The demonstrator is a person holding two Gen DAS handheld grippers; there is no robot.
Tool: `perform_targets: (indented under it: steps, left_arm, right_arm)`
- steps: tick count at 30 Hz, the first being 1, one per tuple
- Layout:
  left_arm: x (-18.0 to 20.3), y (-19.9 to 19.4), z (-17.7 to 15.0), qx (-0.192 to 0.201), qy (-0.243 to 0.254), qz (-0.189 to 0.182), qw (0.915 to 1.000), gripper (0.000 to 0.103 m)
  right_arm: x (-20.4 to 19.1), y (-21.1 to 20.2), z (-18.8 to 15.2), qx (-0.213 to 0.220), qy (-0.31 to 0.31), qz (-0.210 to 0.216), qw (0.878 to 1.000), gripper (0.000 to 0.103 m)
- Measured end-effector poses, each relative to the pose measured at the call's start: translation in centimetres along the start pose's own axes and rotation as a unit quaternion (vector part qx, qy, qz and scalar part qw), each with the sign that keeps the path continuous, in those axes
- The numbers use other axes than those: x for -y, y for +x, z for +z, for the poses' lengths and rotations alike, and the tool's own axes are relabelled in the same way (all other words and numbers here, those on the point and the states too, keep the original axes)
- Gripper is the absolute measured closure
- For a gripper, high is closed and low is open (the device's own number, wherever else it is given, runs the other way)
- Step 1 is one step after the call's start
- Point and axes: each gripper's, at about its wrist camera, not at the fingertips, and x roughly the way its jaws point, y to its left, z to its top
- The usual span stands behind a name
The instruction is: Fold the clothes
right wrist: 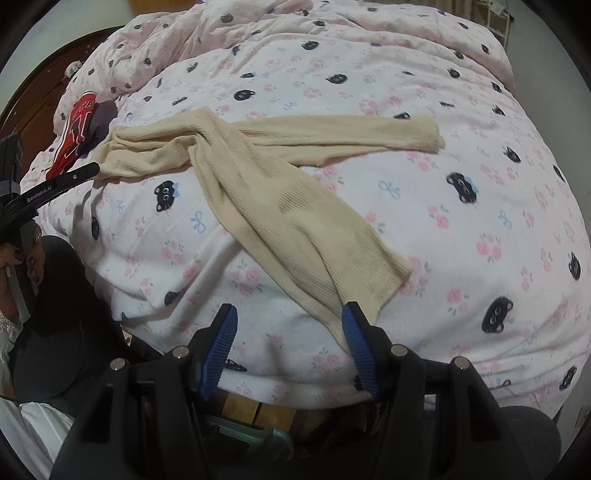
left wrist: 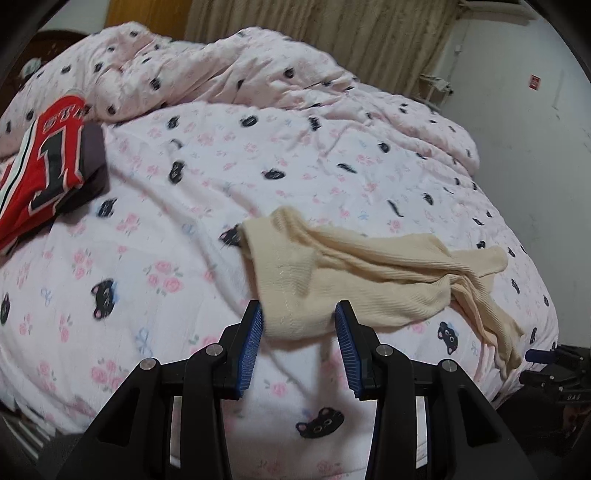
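Observation:
A cream ribbed garment [left wrist: 354, 273] lies crumpled on the bed, its legs or sleeves spread apart [right wrist: 258, 192]. My left gripper [left wrist: 300, 315] is open, its blue pads either side of the garment's near hem, which lies between them. My right gripper [right wrist: 290, 317] is open at the other end, where the tip of one long cream part lies by its right pad. The left gripper's finger [right wrist: 70, 179] shows at the left of the right wrist view, at the garment's edge. The right gripper [left wrist: 554, 373] shows at the right edge of the left wrist view.
The bed has a pink and white quilt [left wrist: 221, 166] with black cat faces and flowers, bunched up at the back. A folded red jersey [left wrist: 40, 162] lies on a dark garment [left wrist: 94, 162] at the left. A curtain [left wrist: 332, 29] and white wall [left wrist: 535, 147] stand behind.

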Motion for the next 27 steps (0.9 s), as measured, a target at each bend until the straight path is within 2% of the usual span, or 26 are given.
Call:
perform_targets:
  steps: [1,2,6,8,12,14,15,23,27]
  left_arm:
    - [0.1,0.2,0.0,-0.003,0.004,-0.001,1.0,0.084]
    - [0.3,0.5,0.0,-0.005,0.007,-0.002,1.0,0.087]
    - [0.1,0.6,-0.2,-0.001,-0.001,-0.002,1.0,0.087]
    - [0.2,0.4,-0.3,0.005,-0.001,-0.003,1.0,0.087]
    - [0.2,0.2,-0.4,0.008,-0.002,-0.002,1.0,0.087]
    - [0.2,0.1,-0.5,0.01,-0.003,-0.001,1.0,0.087]
    - [0.2,0.1,-0.5,0.01,-0.003,0.0,0.9999,0.087]
    - [0.1,0.2,-0.7,0.009,-0.007,0.004,0.9999,0.087]
    - [0.3,0.3,-0.8,0.01,-0.01,0.006,0.9999,0.087]
  right_arm:
    - [0.3,0.0,-0.2,-0.001,0.007,0.0,1.0,0.043]
    - [0.6,0.0,-0.4,-0.001,0.016,0.002,1.0,0.044]
    - [1.7,-0.2,-1.2,0.003,0.051,0.005,0.999,0.051]
    - [1.6,0.2,-1.2,0.004,0.051,-0.003,0.999,0.058]
    - [1.4,1.0,-1.3,0.006,0.05,-0.02,0.999,0.065]
    - [1.4,1.3,-1.4,0.007,0.049,-0.028,0.998,0.074]
    - [1.3,1.5,-1.4,0.008,0.049,-0.032,0.998,0.076]
    - [1.0,3.0,-1.6,0.012,0.046,-0.065,0.997,0.076]
    - [0.9,3.8,-1.8,0.001,0.044,-0.064,0.997,0.076]
